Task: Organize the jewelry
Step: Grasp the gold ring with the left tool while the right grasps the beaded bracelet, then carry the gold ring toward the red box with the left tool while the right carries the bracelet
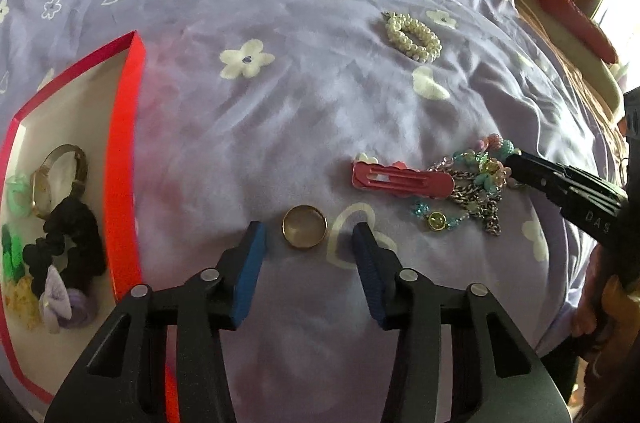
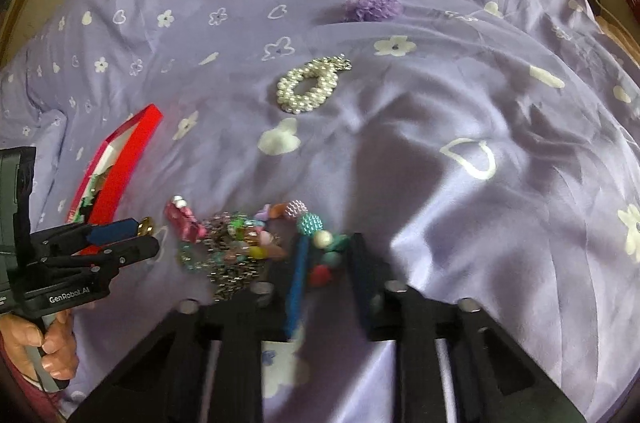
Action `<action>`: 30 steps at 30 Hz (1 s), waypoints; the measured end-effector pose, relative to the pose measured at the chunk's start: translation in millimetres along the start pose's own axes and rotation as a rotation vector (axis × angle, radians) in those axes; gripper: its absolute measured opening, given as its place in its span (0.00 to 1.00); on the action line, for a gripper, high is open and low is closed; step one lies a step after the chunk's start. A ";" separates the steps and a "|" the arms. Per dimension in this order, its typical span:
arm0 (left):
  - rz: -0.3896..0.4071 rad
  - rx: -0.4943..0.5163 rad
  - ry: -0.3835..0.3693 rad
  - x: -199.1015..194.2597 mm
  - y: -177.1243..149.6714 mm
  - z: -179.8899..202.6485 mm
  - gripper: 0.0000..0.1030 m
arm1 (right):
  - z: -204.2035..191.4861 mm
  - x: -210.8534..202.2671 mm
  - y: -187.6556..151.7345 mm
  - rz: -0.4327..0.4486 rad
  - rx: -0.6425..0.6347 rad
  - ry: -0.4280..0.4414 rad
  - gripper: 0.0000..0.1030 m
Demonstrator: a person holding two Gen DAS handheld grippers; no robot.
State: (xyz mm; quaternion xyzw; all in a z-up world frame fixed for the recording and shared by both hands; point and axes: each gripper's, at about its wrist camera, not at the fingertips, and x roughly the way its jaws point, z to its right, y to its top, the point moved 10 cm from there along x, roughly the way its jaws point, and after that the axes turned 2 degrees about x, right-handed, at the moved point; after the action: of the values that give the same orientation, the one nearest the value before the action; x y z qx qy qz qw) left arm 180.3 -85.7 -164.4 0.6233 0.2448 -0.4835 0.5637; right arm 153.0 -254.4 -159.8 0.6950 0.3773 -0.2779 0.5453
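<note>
Left gripper (image 1: 308,237) wide open, holding nothing, gold ring (image 1: 304,226) lying flat on the purple sheet (image 1: 280,123) just ahead between the blue fingertips. Best to sink low, straddle the rim, close gently to avoid pinching cloth, then carry over to the red box (image 1: 124,159) at left. Right gripper (image 2: 326,255) parted too, beaded strand (image 2: 320,243) sitting between its fingers, not yet clamped by the look of it. Blurred over there; chain tangle (image 1: 476,195) hard to separate, pink clip (image 1: 402,180) overlapping it. Pearl bracelet (image 1: 414,35) farther back, well apart.
</note>
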 end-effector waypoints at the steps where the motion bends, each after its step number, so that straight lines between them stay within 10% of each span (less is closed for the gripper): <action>1: 0.003 0.004 -0.003 -0.1 0.6 0.4 0.33 | 1.5 -0.4 1.0 0.005 0.005 -0.004 0.09; 3: 0.008 0.004 -0.018 -0.4 1.9 1.7 0.21 | 1.7 -1.7 2.1 0.012 0.007 -0.003 0.08; 30: 0.118 -0.095 -0.069 -71.1 -23.5 -21.5 0.20 | -55.7 -90.4 30.9 0.205 0.010 0.136 0.08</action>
State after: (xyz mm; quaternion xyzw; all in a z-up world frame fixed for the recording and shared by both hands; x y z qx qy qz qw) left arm 138.0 -42.7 -115.1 0.5920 0.2106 -0.4587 0.6283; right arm 126.5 -224.2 -56.8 0.7500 0.3388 -0.1750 0.5404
